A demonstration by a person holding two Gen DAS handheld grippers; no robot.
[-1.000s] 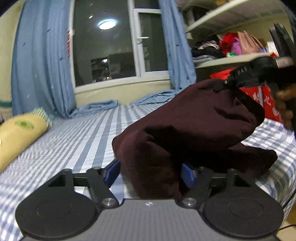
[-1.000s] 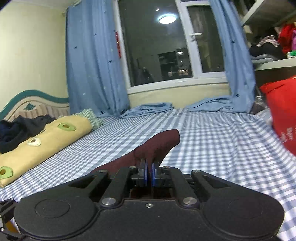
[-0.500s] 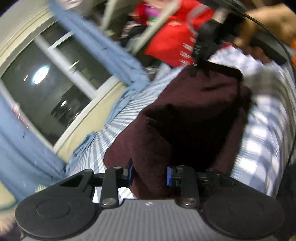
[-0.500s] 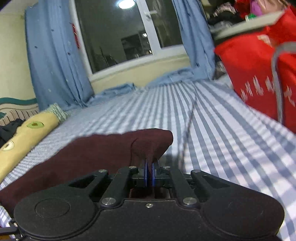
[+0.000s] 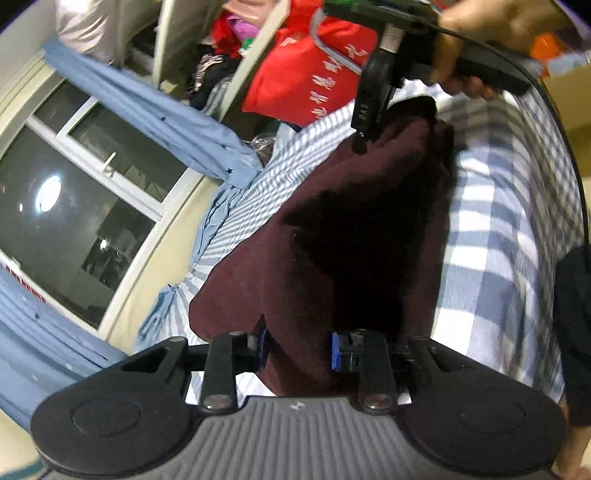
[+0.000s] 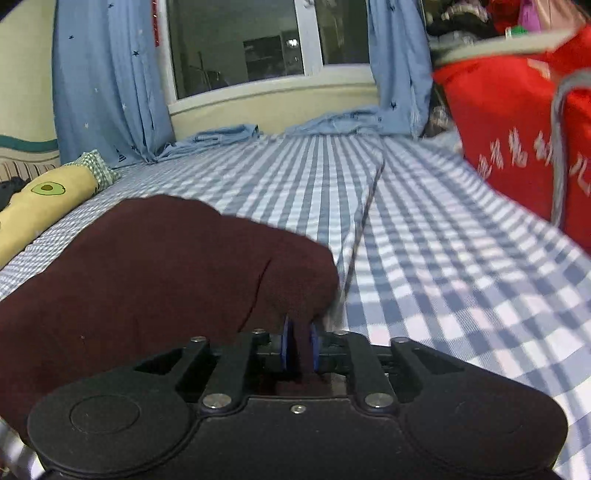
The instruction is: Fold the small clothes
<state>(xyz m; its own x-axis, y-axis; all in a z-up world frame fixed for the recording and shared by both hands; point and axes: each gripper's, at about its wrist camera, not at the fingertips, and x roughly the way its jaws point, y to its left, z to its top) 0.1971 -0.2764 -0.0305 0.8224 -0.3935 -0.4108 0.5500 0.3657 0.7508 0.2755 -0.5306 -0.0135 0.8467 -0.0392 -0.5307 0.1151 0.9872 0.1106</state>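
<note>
A dark maroon garment (image 5: 332, 221) lies bunched on the blue checked bed sheet (image 5: 498, 221). My left gripper (image 5: 298, 349) is rolled sideways and shut on a thick fold at its near end, both blue pads pressing the cloth. At the garment's far corner my right gripper (image 5: 360, 144) is held by a hand (image 5: 480, 22). In the right wrist view the garment (image 6: 166, 266) spreads to the left, low on the sheet (image 6: 424, 258). My right gripper (image 6: 299, 347) is opening, with a corner of the cloth loose between its parted pads.
A red bag (image 6: 517, 129) with white lettering stands at the right of the bed, below cluttered shelves. A yellow avocado-print pillow (image 6: 44, 199) lies at the left edge. Blue curtains (image 6: 103, 74) and a dark window back the bed. Bare sheet stretches beyond the garment.
My left gripper rolled sideways and its jaws narrowed onto the fold. My right gripper sank to the bed with the corner, and its pads, pinched together before, have parted.
</note>
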